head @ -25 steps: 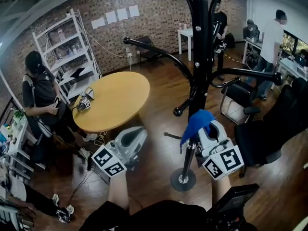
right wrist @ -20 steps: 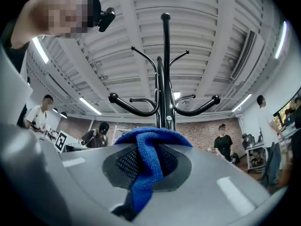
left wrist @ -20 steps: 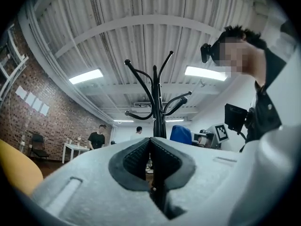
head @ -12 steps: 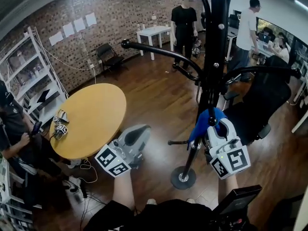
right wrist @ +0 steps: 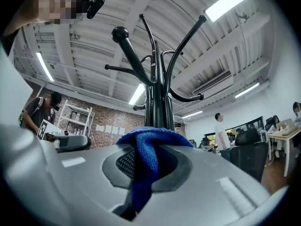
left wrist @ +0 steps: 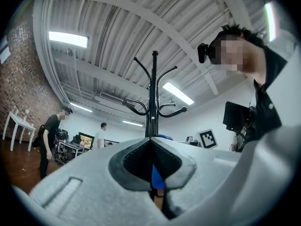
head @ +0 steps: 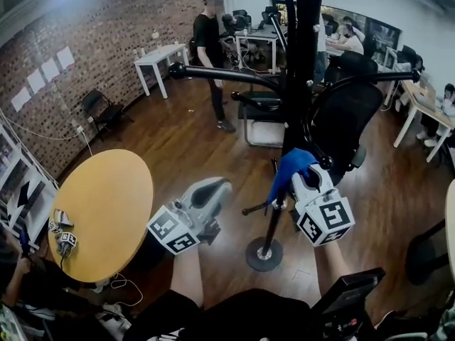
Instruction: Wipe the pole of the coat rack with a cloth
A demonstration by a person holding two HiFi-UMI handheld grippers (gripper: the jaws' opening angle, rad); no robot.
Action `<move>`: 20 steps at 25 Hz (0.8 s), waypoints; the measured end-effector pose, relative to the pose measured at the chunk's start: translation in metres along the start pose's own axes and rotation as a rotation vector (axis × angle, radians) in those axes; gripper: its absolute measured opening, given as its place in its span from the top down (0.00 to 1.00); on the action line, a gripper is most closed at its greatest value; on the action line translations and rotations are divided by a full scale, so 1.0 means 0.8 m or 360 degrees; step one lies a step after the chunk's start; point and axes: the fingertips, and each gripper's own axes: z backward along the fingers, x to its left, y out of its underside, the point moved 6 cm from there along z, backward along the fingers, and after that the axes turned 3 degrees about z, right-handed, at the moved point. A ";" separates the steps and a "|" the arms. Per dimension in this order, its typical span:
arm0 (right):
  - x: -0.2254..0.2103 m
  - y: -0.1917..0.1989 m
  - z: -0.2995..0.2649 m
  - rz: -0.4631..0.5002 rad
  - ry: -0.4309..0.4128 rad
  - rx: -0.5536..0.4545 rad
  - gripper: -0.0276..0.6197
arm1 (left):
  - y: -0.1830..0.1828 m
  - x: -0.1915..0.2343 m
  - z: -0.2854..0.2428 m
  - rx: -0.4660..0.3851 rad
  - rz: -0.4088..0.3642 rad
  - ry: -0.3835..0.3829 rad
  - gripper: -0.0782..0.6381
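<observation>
Brick-walled office, cloth (head: 288, 170) in right tongs (head: 298, 182), at pole (head: 299, 84)

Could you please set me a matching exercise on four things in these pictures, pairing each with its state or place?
1. cloth
2. left gripper
3. round table
4. coat rack pole

A. jaws together, nothing held
B. black, standing upright
C. clamped in the right gripper
D. tan top, on the person's left

Pairs: 1-C, 2-A, 3-D, 4-B.
</observation>
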 end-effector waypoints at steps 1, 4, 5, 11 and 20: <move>-0.001 -0.002 0.000 0.0007 -0.0002 -0.0005 0.92 | 0.004 -0.001 -0.009 0.0004 0.0015 0.0021 0.89; -0.004 -0.029 -0.002 0.0055 -0.0004 -0.0076 0.92 | 0.007 -0.009 -0.037 0.0026 0.0032 0.0088 0.89; -0.005 -0.042 -0.006 0.0070 -0.0017 -0.0111 0.92 | 0.006 -0.009 -0.043 0.0032 0.0027 0.0106 0.89; 0.002 -0.099 -0.031 0.0138 0.0025 -0.0258 0.92 | -0.001 0.019 -0.056 0.0047 0.0025 0.0257 0.89; 0.013 -0.023 -0.025 0.0208 0.0464 -0.0139 0.92 | -0.004 0.064 -0.063 0.0129 0.0097 0.0604 0.89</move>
